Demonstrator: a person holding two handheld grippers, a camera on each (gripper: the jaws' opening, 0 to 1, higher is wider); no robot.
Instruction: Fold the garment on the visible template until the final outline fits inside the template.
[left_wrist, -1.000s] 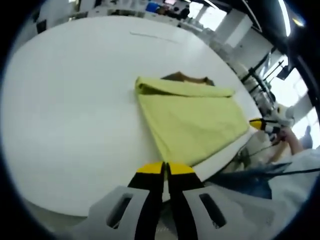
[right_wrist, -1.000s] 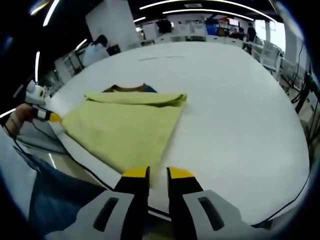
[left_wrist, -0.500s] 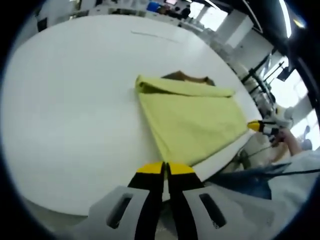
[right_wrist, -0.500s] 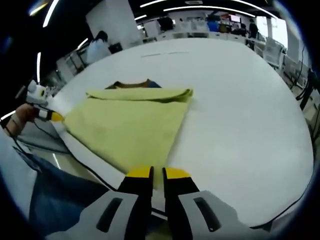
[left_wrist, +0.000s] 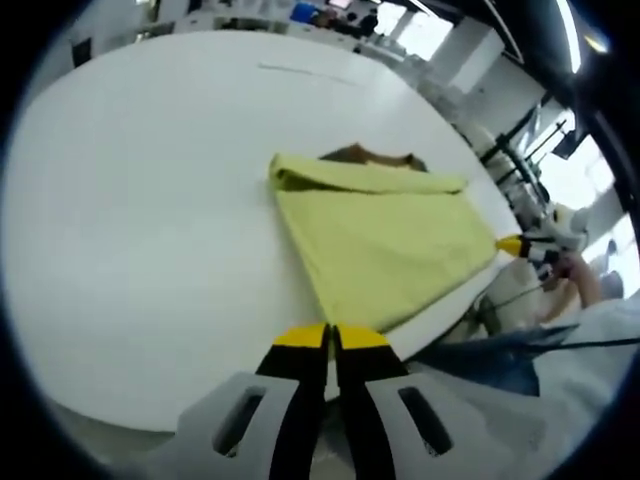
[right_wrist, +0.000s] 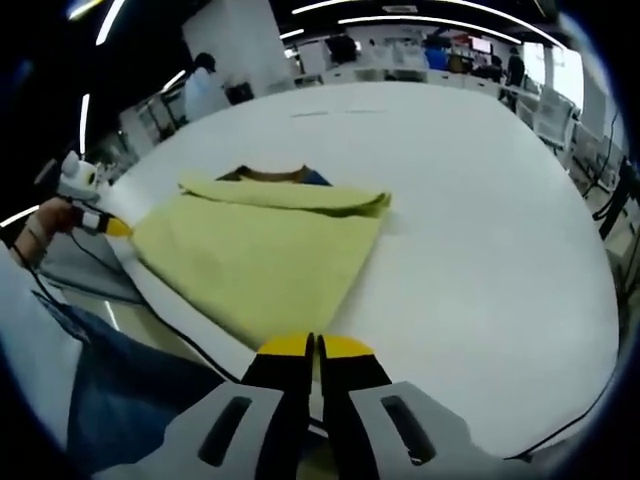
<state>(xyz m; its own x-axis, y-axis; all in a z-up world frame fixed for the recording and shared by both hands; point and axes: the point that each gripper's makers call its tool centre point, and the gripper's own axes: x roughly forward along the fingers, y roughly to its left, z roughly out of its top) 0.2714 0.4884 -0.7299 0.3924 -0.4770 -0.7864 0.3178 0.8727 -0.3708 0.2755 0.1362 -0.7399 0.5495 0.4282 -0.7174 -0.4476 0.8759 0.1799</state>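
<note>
Overhanging table (left_wrist: 150, 200) edge: garment (left_wrist: 385, 245) corner

I see a soft, matt yellow cloth garment (left_wrist: 385, 240) lying on a smooth white table (left_wrist: 140, 200), and my grippers' jaws look like glossy black-and-yellow plastic.

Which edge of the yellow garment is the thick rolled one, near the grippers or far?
The far edge of the yellow garment: it bulges as a rolled ridge, while the near edge lies flat by the table rim.
</note>
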